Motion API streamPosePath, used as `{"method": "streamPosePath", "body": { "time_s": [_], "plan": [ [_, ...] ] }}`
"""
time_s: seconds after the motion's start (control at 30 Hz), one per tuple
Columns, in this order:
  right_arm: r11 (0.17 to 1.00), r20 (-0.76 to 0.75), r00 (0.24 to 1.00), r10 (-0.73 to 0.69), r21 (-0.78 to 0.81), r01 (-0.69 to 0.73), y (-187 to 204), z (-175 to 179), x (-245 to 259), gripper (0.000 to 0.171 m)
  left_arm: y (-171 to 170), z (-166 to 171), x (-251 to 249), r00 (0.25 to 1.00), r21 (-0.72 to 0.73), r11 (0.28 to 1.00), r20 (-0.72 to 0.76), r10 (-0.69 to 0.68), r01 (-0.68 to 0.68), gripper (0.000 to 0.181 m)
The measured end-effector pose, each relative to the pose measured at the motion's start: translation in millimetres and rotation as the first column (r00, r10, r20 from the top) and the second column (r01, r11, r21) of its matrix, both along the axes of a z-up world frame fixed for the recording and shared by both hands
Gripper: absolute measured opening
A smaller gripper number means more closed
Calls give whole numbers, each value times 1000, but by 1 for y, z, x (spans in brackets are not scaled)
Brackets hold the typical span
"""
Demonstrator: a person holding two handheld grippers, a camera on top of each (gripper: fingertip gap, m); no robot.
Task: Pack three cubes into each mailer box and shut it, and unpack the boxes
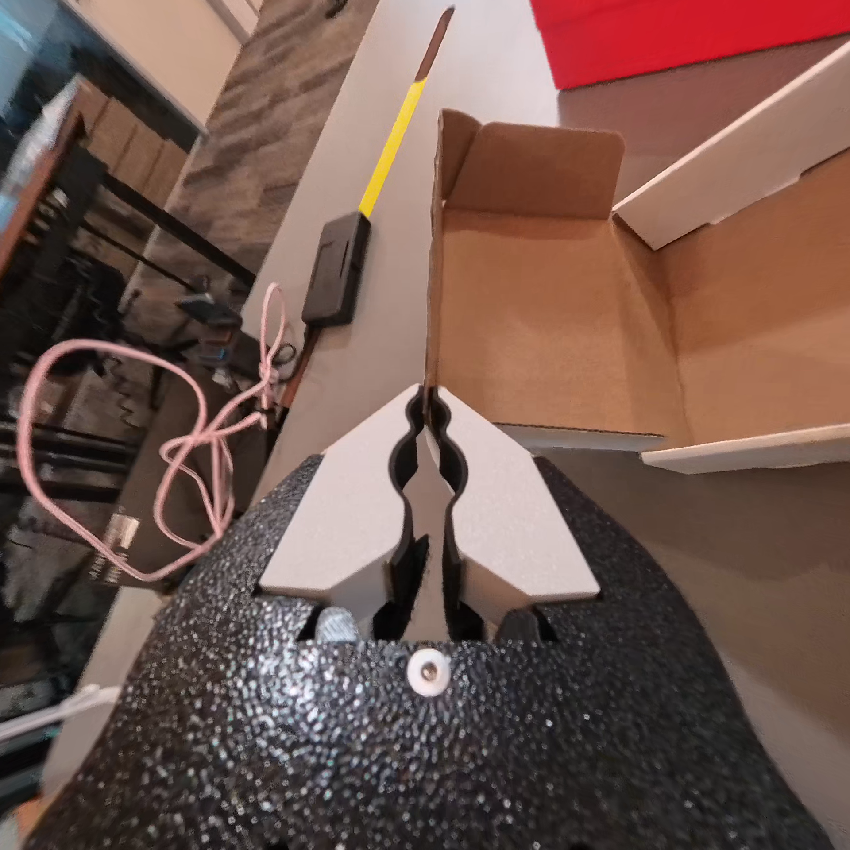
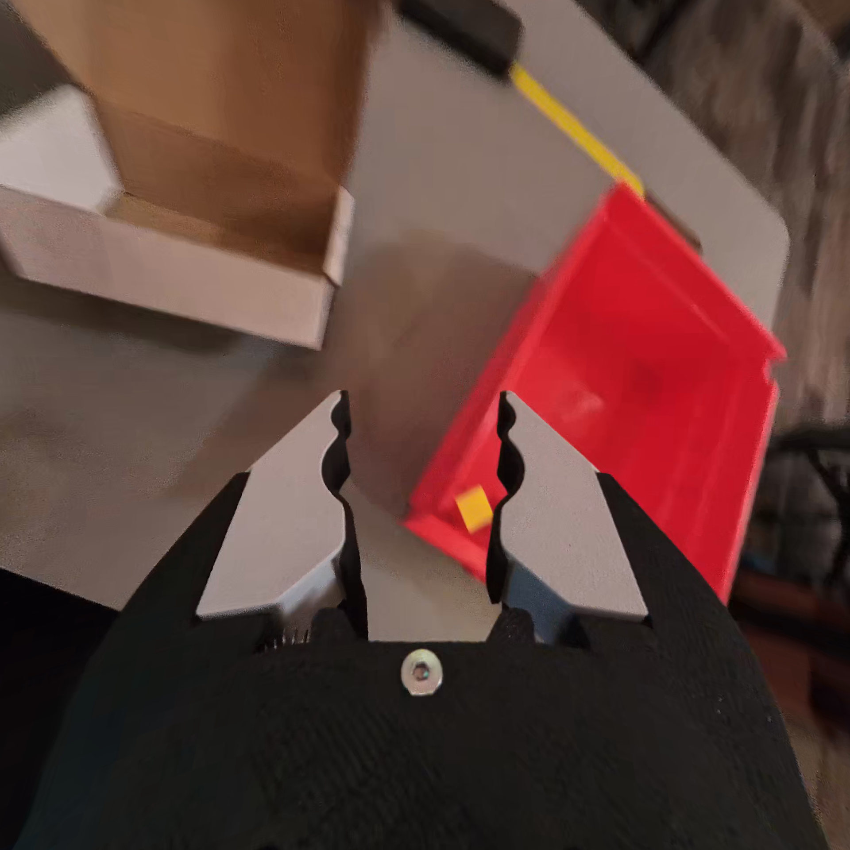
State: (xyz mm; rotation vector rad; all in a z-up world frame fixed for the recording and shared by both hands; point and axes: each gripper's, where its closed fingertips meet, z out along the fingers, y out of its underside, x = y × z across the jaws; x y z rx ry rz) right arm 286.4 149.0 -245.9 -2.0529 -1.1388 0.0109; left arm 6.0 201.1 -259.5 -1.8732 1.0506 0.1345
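A mailer box (image 1: pixel 575 322), white outside and brown inside, lies open on the grey table; its inside looks empty. My left gripper (image 1: pixel 428 395) is shut on the edge of the box's raised lid flap (image 1: pixel 434 257), holding it upright. The box also shows in the right wrist view (image 2: pixel 184 276), blurred. My right gripper (image 2: pixel 424 400) is open and empty, hovering over the table next to a red bin (image 2: pixel 644 391). A yellow cube (image 2: pixel 473 508) lies in the bin's near corner.
The red bin also shows at the top right of the left wrist view (image 1: pixel 690 37). A black device (image 1: pixel 338 271) with a yellow strip (image 1: pixel 395 147) lies near the table's edge. A pink cable (image 1: pixel 184 450) hangs off the table side.
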Motion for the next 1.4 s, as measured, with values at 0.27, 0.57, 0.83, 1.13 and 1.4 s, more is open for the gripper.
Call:
{"method": "streamPosePath", "body": {
  "time_s": [0.27, 0.57, 0.83, 1.13, 1.4],
  "plan": [
    [988, -75, 989, 130, 99, -122, 32, -10, -80, 56, -22, 34, 39, 953, 245, 938, -240, -186, 245, 0],
    [957, -176, 955, 237, 212, -199, 50, 23, -104, 38, -43, 52, 62, 890, 360, 843, -371, -264, 400, 0],
    [960, -128, 971, 199, 223, -168, 43, 12, -97, 2, -47, 49, 60, 931, 321, 908, -326, -162, 270, 6],
    [969, -134, 967, 219, 146, -199, 18, 8, -94, 1, -80, 43, 51, 996, 241, 969, -83, -34, 53, 68],
    [970, -186, 953, 241, 84, -229, 7, 7, -97, 2, -85, 45, 33, 994, 302, 951, -66, 86, -62, 27]
  ]
}}
